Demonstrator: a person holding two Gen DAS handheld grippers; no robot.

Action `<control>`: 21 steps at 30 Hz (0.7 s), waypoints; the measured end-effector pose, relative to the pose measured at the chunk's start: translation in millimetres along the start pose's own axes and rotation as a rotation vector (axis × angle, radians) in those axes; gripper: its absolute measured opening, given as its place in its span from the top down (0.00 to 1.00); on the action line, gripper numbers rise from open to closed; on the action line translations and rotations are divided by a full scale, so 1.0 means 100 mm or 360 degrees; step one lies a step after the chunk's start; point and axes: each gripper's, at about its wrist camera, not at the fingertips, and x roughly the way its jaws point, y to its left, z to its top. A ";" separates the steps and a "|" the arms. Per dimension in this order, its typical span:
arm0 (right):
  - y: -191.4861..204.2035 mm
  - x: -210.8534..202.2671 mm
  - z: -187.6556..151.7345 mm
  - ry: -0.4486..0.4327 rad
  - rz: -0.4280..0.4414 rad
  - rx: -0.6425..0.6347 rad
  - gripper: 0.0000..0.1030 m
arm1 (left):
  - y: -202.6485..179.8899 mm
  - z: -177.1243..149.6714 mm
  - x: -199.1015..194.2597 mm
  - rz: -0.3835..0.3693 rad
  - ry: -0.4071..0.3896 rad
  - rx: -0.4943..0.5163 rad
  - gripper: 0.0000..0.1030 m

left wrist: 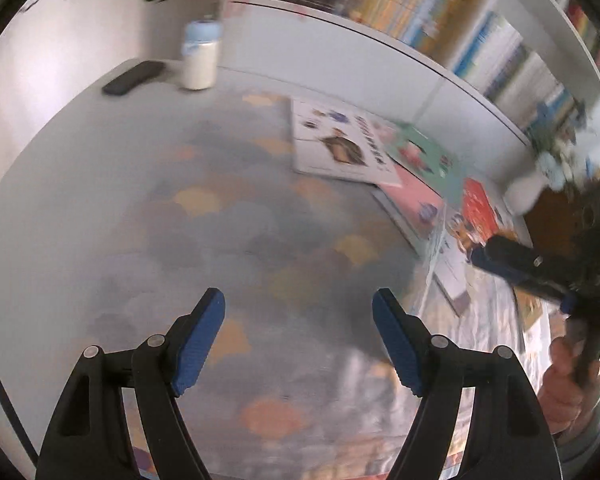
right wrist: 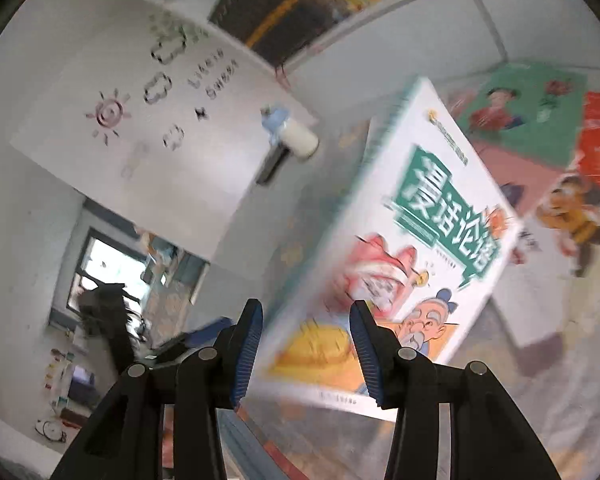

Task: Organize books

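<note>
Left wrist view: fingers wide over the desk, one book gripped on the right

Left gripper (left wrist: 298, 300) spread wide with nothing between the blue pads, hanging above the patterned mat on the desk (left wrist: 60, 200). Right gripper (right wrist: 306, 312) narrowed on the lower end of a white book with a green title (right wrist: 420, 220), right pad on the cover, held tilted and clear of the desk. More loose books overlapping near the far edge towards the right: a white book (left wrist: 332, 144), a green book (left wrist: 420, 152), a pink book (left wrist: 412, 196) and a red book (left wrist: 476, 204). Bottle (left wrist: 199, 56) and dark flat device (left wrist: 134, 77) at the far left corner. Full bookshelf (left wrist: 420, 4) behind the far edge, blurred
</note>
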 end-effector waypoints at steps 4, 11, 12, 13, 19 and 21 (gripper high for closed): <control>0.03 0.25 0.01 0.0046 -0.0185 -0.0020 0.56 | 0.17 0.04 0.14 -0.0010 0.0072 0.0017 0.28; -0.39 0.53 -0.35 0.0229 -0.0641 0.0093 0.48 | 0.00 0.27 0.98 -0.0007 0.0303 0.0304 0.26; -0.44 0.56 -0.41 0.0244 -0.0666 0.0125 0.48 | -0.01 0.30 1.11 -0.0001 0.0340 0.0332 0.26; -0.48 0.61 -0.46 0.0262 -0.0698 0.0162 0.48 | 0.00 0.34 1.23 0.0002 0.0379 0.0345 0.26; -0.38 0.84 -0.62 0.0211 -0.0778 0.0126 0.66 | 0.01 0.35 1.40 -0.0130 0.0434 0.0407 0.35; -0.30 0.90 -0.62 0.0176 -0.0830 0.0097 0.73 | 0.00 0.33 1.39 -0.0221 0.0453 0.0432 0.37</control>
